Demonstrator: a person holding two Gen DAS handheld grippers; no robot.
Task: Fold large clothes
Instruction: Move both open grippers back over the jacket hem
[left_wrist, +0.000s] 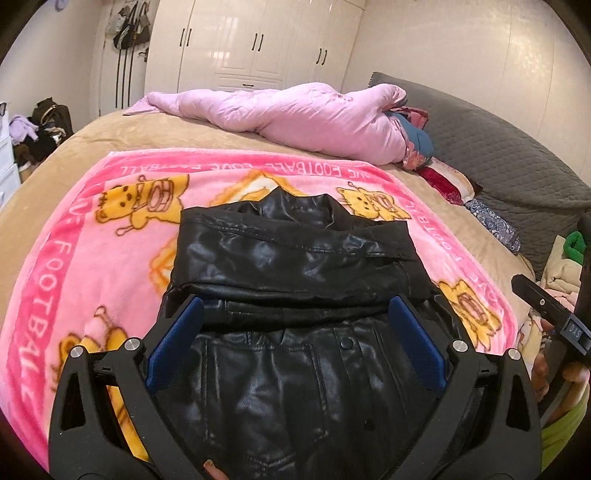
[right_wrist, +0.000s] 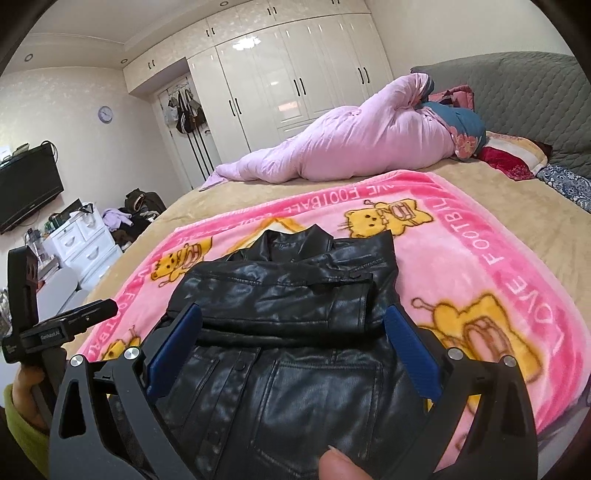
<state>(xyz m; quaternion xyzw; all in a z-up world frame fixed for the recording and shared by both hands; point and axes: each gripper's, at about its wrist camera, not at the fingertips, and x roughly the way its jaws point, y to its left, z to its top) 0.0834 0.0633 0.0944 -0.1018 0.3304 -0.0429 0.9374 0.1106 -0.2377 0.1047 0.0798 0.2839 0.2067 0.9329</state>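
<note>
A black leather jacket (left_wrist: 295, 266) lies on a pink cartoon blanket (left_wrist: 92, 251) on the bed, both sleeves folded across its chest, collar at the far end. My left gripper (left_wrist: 295, 317) is open above the jacket's lower half, blue pads on either side of the folded sleeves, holding nothing. My right gripper (right_wrist: 293, 325) is open too, above the same jacket (right_wrist: 295, 291) on the blanket (right_wrist: 461, 266), holding nothing. The right gripper's body shows at the right edge of the left wrist view (left_wrist: 550, 314); the left gripper's body shows at the left edge of the right wrist view (right_wrist: 55, 328).
A rolled pink quilt (left_wrist: 295, 110) lies across the far side of the bed, with pillows (left_wrist: 450, 184) and a grey headboard (left_wrist: 498, 147) at the right. White wardrobes (right_wrist: 295, 74) stand behind. A white drawer unit (right_wrist: 85, 240), clothes pile and TV (right_wrist: 26, 184) are left of the bed.
</note>
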